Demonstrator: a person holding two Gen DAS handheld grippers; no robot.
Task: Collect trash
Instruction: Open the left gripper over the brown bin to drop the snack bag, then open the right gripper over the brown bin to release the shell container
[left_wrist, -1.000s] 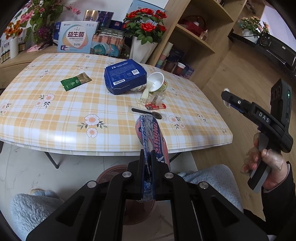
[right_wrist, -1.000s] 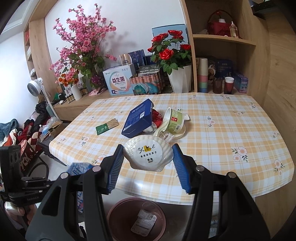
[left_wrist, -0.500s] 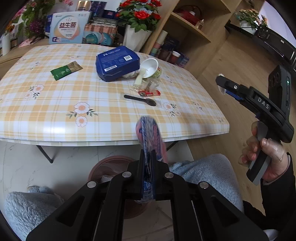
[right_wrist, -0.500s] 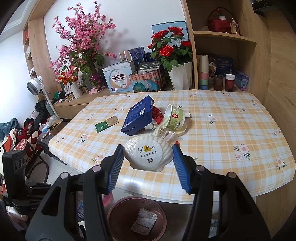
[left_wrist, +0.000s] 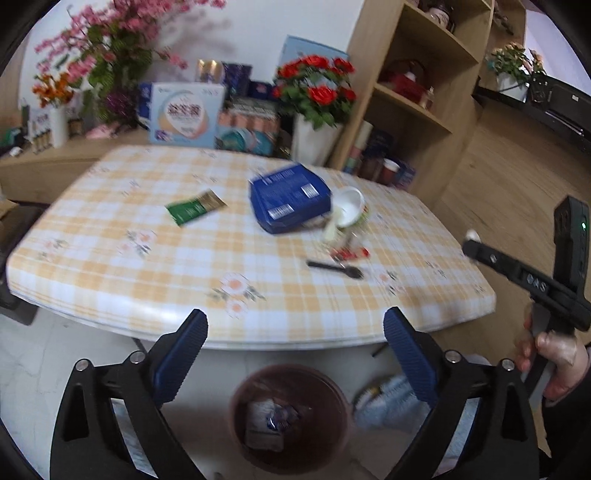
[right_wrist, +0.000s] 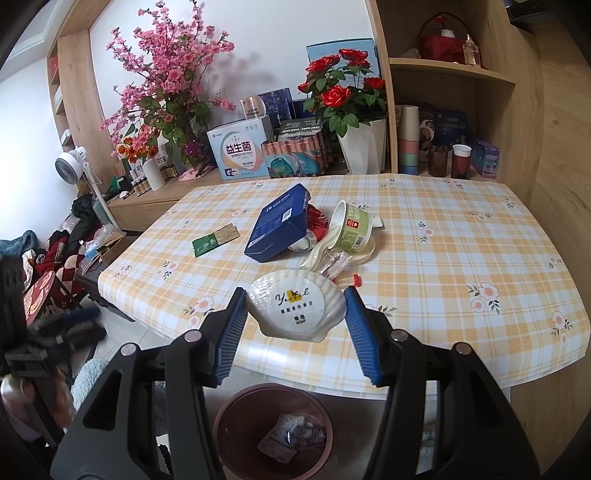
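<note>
My left gripper (left_wrist: 295, 332) is open and empty above the brown trash bin (left_wrist: 332, 387) on the floor; the blue-and-pink wrapper (left_wrist: 279, 415) lies inside the bin. My right gripper (right_wrist: 295, 315) is shut on a white shell-shaped soap box (right_wrist: 295, 306), held above the bin (right_wrist: 229, 421) at the table's front edge. On the checked table (left_wrist: 110, 258) lie a blue box (left_wrist: 288, 197), a green sachet (left_wrist: 194, 206), a tipped noodle cup (right_wrist: 351, 227), a black spoon (left_wrist: 334, 267) and a red packet (left_wrist: 349, 253).
Flower vases, boxes and cans stand at the back of the table by a wooden shelf (right_wrist: 454, 74). A fan (right_wrist: 68, 166) and piled clothes are on the left. My grey-slippered feet (left_wrist: 388, 402) are beside the bin.
My left gripper opened and let go of the wrapper, which dropped into the bin. The left gripper tilted upward. The right gripper kept hold of the soap box.
</note>
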